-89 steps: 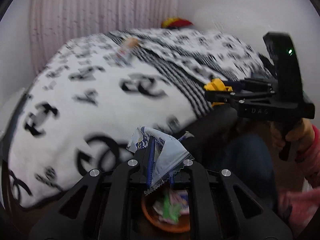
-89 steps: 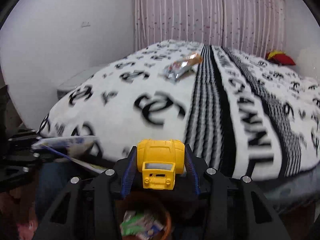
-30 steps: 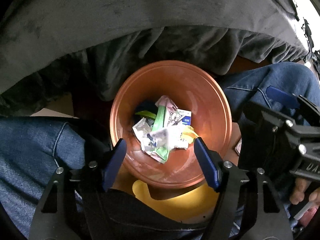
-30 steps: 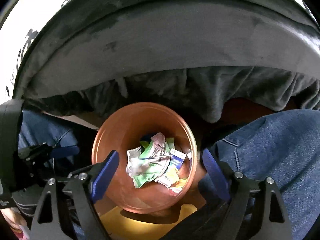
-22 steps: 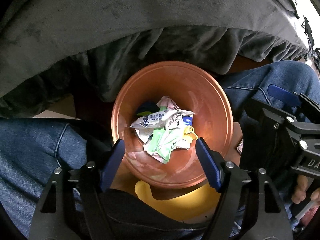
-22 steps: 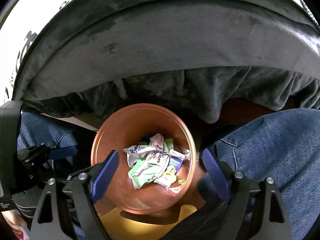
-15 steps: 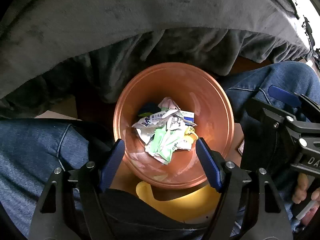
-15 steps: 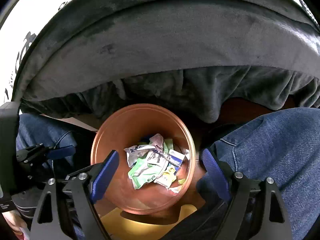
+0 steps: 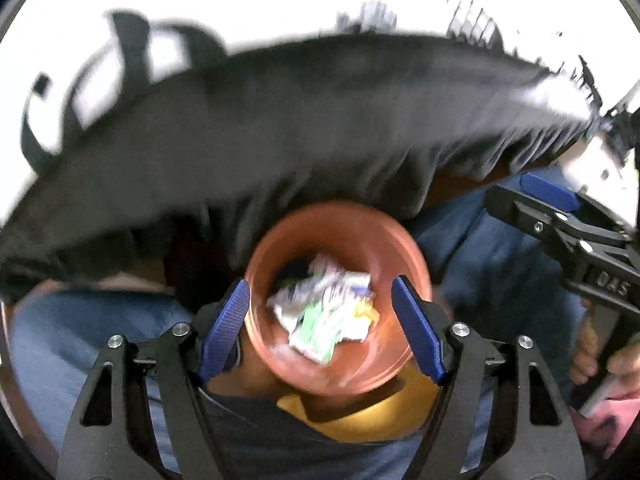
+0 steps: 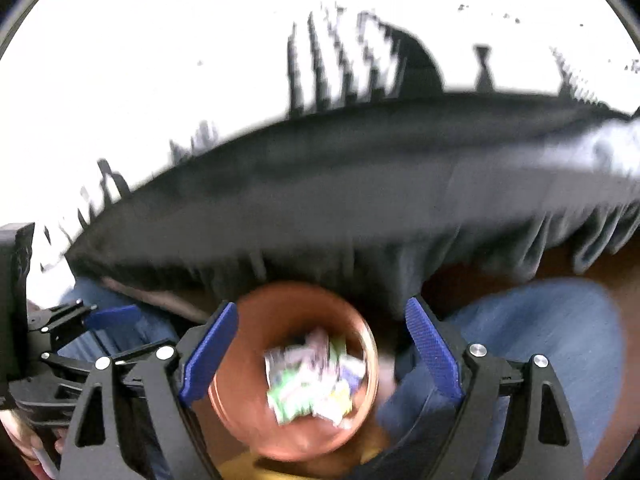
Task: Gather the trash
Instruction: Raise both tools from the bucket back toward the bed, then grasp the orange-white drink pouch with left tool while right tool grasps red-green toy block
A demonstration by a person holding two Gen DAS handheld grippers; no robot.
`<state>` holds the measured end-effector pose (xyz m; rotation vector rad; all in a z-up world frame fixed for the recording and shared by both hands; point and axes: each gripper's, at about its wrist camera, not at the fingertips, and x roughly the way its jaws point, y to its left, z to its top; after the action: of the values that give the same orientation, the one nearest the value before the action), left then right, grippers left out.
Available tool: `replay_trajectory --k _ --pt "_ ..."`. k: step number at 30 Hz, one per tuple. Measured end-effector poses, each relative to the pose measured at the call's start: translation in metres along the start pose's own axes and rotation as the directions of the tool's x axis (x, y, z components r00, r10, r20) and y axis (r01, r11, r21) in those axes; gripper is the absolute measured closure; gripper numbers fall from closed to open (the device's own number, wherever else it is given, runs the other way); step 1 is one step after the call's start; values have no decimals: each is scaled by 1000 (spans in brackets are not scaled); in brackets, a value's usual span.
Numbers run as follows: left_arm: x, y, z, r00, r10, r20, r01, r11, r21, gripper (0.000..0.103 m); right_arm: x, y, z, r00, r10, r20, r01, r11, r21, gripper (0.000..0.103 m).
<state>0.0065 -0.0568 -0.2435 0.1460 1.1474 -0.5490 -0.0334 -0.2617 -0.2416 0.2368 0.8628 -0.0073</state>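
Both our claws, left claw (image 9: pixel 320 328) and right claw (image 10: pixel 320 356), hang wide and empty above the copper bin (image 9: pixel 408 248); trash (image 9: pixel 320 316) lies inside. We should lift clear before swinging bedward.

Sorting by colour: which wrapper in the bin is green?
The wrapper at the pile's camera-side edge in the orange bin; its neighbours look white, blue or yellow.

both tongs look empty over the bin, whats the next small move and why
Probably lift both away toward the bed for more trash. The left tongs and right tongs stand open with nothing between them, and the wrappers already lie inside the orange bin.
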Motion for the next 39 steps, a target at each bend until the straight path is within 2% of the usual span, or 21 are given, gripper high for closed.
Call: replay_trajectory --k 1,3,5,7,9,11,13,15,17,19,22,24,28,29,30,31,33,34,36,38,39 --pt "-15 -2 8 999 -6 44 6 1000 9 31 -10 -2 6 999 3 44 -3 1000 0 15" --pt "-43 -5 23 991 -5 134 1 999 32 23 -32 -6 21 989 -4 147 4 1000 1 11" --pt "-71 -10 44 969 25 244 -41 997 61 20 -49 -12 34 974 -13 227 12 1000 6 7" --pt "-88 -13 61 950 32 312 -63 994 88 18 -60 -19 46 958 -13 285 8 1000 18 7" --pt "-97 -14 85 925 68 373 -116 988 105 14 -63 -25 55 951 -14 310 4 999 32 6" --pt "-98 -12 120 893 100 439 -168 979 118 12 -62 -31 61 948 -12 319 -2 999 44 6" --pt "-92 -8 153 871 136 472 -212 971 111 12 -57 -33 64 949 -18 314 1 999 53 6" --pt "-79 -1 195 861 149 486 -232 966 114 12 -49 -34 65 954 -13 299 -3 999 54 6" --pt "-65 7 236 864 149 482 -236 964 124 12 -41 -34 66 961 -8 276 -5 999 48 6" --pt "-45 11 275 879 154 452 -240 961 139 12 -32 -37 65 965 -6 261 -8 999 54 6" --pt "-5 17 334 895 246 373 -325 931 165 12 -24 -39 69 969 5 247 -21 998 61 6" --pt "21 22 367 878 317 358 -388 910 146 12 -20 -41 73 970 12 244 -28 998 61 6" --pt "56 30 398 854 389 346 -460 874 153 12 -10 -43 81 972 20 233 -36 997 63 6" --pt "64 34 403 850 410 330 -477 865 154 21 -8 -43 81 974 24 227 -40 997 66 6" --pt "68 36 405 849 419 322 -482 863 150 39 -5 -45 84 975 28 222 -45 996 72 6" --pt "69 40 405 854 418 310 -477 867 143 47 -4 -45 85 975 31 220 -48 996 73 6" --pt "58 50 400 874 356 332 -413 903 119 49 -3 -45 88 975 30 221 -47 996 72 6" --pt "54 51 398 876 342 340 -400 909 116 52 -2 -44 91 974 29 224 -45 997 70 6" --pt "40 55 390 871 334 360 -392 915 99 57 0 -42 97 973 33 228 -48 997 61 6" --pt "15 61 371 876 286 388 -344 935 88 59 -2 -36 104 969 41 244 -53 998 45 6" --pt "2 63 360 873 272 406 -332 940 82 59 -3 -33 109 967 45 249 -56 998 37 6"
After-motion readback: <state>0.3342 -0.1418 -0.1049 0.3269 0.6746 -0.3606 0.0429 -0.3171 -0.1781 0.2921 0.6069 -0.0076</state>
